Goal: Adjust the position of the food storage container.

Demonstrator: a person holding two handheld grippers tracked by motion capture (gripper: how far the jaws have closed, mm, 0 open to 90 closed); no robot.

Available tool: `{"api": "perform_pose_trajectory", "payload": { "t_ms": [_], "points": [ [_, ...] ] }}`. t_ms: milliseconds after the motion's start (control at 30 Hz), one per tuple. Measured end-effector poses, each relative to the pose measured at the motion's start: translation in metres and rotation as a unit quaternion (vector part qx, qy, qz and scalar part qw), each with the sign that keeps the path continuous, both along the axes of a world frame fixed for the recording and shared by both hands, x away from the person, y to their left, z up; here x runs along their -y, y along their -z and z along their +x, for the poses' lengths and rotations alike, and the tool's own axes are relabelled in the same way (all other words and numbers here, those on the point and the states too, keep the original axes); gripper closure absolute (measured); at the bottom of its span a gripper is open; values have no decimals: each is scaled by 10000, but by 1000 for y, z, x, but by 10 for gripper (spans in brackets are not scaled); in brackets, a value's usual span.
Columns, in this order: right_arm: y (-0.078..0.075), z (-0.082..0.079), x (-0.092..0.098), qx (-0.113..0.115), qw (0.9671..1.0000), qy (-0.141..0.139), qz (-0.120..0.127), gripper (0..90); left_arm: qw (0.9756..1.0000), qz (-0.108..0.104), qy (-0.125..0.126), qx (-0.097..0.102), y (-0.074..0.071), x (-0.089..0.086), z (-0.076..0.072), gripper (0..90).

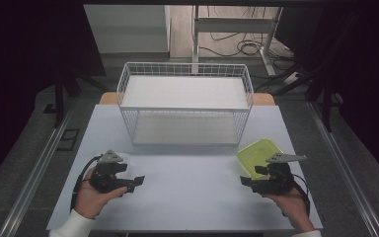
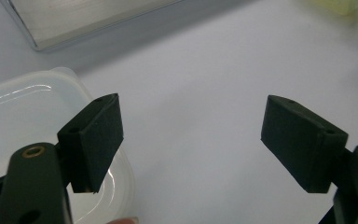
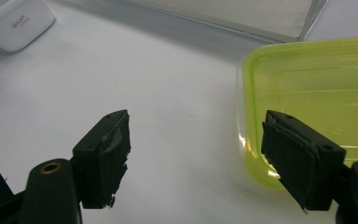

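Nearest the person, the left gripper [image 1: 139,181] and the right gripper [image 1: 244,181] rest low over the table [image 1: 187,197], their tips pointing inward toward each other; both stand released, jaws wide apart with nothing between the pads. Seen in the high view, the clear container [image 1: 123,159] lies at about 12 o'clock from the left hand [image 1: 93,195], just beside the gripper body and partly hidden by it. In the left gripper view the same clear container [image 2: 23,112] sits behind the left-hand jaw, outside the gap. The green container [image 1: 259,154] lies at about 11 o'clock from the right hand [image 1: 291,200], touching or nearly touching the gripper; its long axis runs from near left to far right. In the right gripper view its rim [image 3: 242,107] lies beside the right-hand jaw. Each container is therefore nearer its own-side hand. Farthest, at 12 o'clock, stands the white wire shelf [image 1: 185,103], both tiers bare.
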State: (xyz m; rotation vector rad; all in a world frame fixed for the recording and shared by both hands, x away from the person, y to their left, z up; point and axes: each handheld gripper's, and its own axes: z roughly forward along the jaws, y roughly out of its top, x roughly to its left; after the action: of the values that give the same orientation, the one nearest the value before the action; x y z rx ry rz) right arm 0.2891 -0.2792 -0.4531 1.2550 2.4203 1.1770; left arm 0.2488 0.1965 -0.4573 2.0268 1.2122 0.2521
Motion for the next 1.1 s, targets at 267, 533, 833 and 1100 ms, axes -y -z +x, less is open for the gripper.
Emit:
{"api": "perform_pose_trajectory", "payload": {
  "t_ms": [267, 533, 833, 1100],
  "points": [
    [-2, -2, 0, -29, 9999, -8, -106, 245, 10000, -35, 7, -8, -1, -1, 1, 206],
    [-7, 1, 0, -68, 9996, 36, -272, 278, 10000, -40, -11, -32, -1, -3, 2, 202],
    [-21, 16, 14, -141, 9990, 273, -316, 363, 10000, -40, -20, -42, -1, -3, 2, 197],
    [-32, 37, 42, -136, 9969, 736, -242, 479, 10000, -37, -3, -29, -2, 0, 1, 196]
  ]
}}
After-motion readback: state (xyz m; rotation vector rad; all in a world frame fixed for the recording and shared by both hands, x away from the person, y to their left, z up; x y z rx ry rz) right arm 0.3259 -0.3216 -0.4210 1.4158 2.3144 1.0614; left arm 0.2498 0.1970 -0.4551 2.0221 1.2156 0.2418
